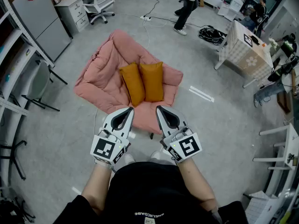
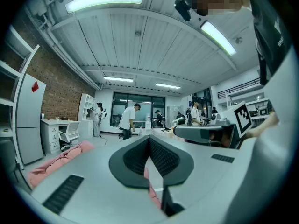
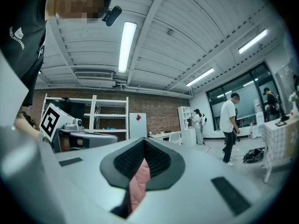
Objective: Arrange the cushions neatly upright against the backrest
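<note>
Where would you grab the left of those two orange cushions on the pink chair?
Probably its top left corner, coming from the front. The left cushion stands against the backrest of the pink chair, and its right side touches the other cushion, so only the top and left edges look free to pinch.

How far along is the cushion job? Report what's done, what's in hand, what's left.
Done: the two orange cushions stand upright, side by side, against the backrest of the pink chair. In hand: nothing; the left gripper and right gripper are shut and empty. Left: at most squaring up the left cushion, which looks slightly tilted.
</note>
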Available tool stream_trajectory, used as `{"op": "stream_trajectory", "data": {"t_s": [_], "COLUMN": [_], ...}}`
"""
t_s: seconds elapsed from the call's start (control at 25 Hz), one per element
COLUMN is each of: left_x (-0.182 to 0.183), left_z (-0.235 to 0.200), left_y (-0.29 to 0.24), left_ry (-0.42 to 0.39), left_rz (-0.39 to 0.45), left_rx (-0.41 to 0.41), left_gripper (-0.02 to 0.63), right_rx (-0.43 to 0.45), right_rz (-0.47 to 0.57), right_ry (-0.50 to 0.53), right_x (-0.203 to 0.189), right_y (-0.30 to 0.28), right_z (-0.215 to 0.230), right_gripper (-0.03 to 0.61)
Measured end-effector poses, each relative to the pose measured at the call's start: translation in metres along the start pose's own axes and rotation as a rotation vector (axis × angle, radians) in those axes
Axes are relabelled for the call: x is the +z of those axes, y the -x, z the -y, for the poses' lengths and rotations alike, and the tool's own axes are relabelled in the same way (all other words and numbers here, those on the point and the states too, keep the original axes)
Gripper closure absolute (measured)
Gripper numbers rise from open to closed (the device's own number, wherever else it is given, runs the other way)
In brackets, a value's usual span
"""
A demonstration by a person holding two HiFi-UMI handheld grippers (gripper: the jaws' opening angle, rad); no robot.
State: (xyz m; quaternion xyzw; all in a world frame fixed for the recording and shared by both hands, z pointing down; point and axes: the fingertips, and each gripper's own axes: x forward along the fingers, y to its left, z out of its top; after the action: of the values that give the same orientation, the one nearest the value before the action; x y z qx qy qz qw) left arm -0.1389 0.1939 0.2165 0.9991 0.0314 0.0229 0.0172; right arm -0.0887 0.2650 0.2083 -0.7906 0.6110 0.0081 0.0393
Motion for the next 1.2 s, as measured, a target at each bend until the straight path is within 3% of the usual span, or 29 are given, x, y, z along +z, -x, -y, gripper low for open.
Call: {"op": "stream_trajectory", "data": {"t_s": [0.32,0.56,0.8,1.2], "left_x": [-0.003,-0.009,-0.016,-0.027], "left_z": [0.019,0.039,0.054,-0.001], "left_y": [-0.024,-0.041,-0.054,-0.062], "left_ry": [0.014,0.042,0.040,0.104], "left_rz": [-0.010,-0.026,-0.042,-0.056], "left_rx": [0.035,0.031,0.053,0.088], "left_gripper": [0.603,0.603,0.603,0.601], "right_rx": [0.007,0.030,0.044,0.054], "right_rz": [-0.004,0.049,0.048,-0.010], "right_ry": [-0.017,-0.135,-0.161,-0.175], "right_x": [-0.004,0.000,-0.007,-0.024], "right_y": [0.016,0.031,0.039,-0.009], "right_z": [0.028,0.058,0.077,0.080], "right_gripper": [0.571,0.569,0.569,0.569]}}
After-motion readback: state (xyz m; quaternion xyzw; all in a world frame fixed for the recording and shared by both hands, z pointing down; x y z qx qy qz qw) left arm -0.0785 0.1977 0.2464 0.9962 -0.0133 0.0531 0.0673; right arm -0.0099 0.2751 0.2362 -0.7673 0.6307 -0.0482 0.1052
